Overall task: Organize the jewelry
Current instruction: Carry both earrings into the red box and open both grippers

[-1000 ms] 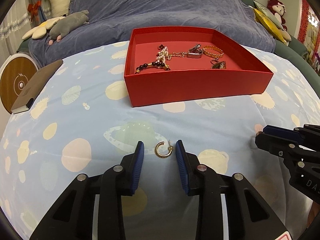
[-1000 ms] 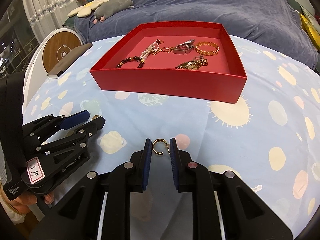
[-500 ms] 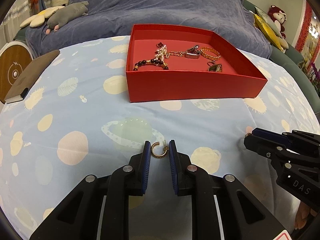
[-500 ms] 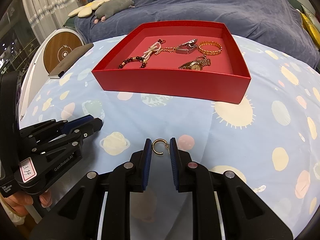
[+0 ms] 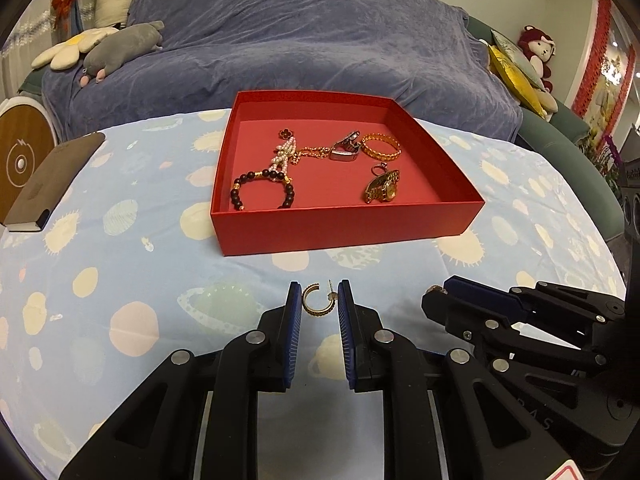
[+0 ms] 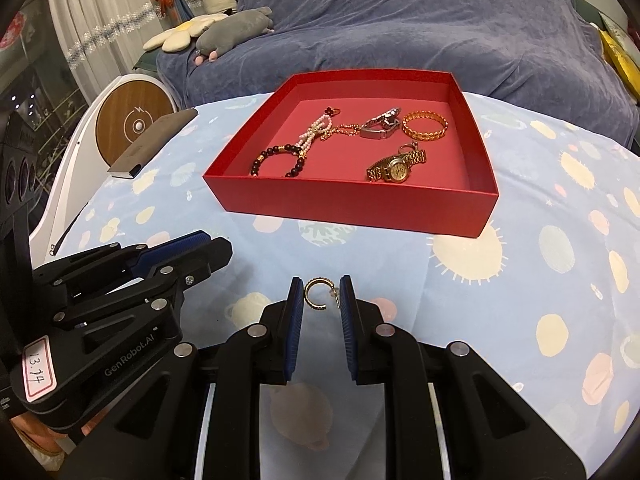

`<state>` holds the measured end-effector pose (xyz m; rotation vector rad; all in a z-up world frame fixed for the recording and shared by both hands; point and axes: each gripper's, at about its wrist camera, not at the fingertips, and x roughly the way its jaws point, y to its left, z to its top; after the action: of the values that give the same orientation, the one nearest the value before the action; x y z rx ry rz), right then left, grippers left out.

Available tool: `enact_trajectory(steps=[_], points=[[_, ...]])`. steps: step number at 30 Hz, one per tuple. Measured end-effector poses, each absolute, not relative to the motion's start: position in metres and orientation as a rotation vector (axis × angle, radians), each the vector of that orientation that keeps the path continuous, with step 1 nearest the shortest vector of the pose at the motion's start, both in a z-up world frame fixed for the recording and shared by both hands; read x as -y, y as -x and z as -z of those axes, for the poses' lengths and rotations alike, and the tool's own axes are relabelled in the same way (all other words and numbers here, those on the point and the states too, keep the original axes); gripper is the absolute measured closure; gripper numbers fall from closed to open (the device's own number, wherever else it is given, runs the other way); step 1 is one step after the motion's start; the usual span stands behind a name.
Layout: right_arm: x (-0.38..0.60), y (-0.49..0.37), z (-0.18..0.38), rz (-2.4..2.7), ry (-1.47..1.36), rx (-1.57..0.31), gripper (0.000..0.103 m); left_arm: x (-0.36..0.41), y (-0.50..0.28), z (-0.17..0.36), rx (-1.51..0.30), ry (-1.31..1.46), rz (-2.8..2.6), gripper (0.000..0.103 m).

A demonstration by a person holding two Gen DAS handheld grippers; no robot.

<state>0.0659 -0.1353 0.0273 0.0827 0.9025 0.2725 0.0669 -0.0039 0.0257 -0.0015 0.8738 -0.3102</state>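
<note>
The box [image 5: 344, 228] was plain red, inside and out. The cloth [image 5: 120, 280] under it was pale blue, printed with cream suns, pink dots and greenish planets. Behind lay a blue-grey blanket [image 5: 304, 40]. Both hoop earrings [image 5: 317, 300] [image 6: 317, 294] were gold.

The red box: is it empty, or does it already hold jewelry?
Not empty. The red box holds a gold watch, a gold bangle, a dark bead bracelet and a pearl strand.

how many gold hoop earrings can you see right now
2. One hoop earring sits between the left gripper fingers; the other hoop earring sits between the right gripper fingers. None shows in the red box, though tangled pieces could hide one.
</note>
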Motion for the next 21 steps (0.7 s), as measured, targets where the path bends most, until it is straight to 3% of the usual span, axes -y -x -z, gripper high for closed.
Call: enact_trajectory(steps=[21], points=[[0.158, -0.073, -0.044, -0.205, -0.135, -0.857, 0.085, 0.034, -0.078, -0.042, -0.833, -0.003, 0.293, 0.087]])
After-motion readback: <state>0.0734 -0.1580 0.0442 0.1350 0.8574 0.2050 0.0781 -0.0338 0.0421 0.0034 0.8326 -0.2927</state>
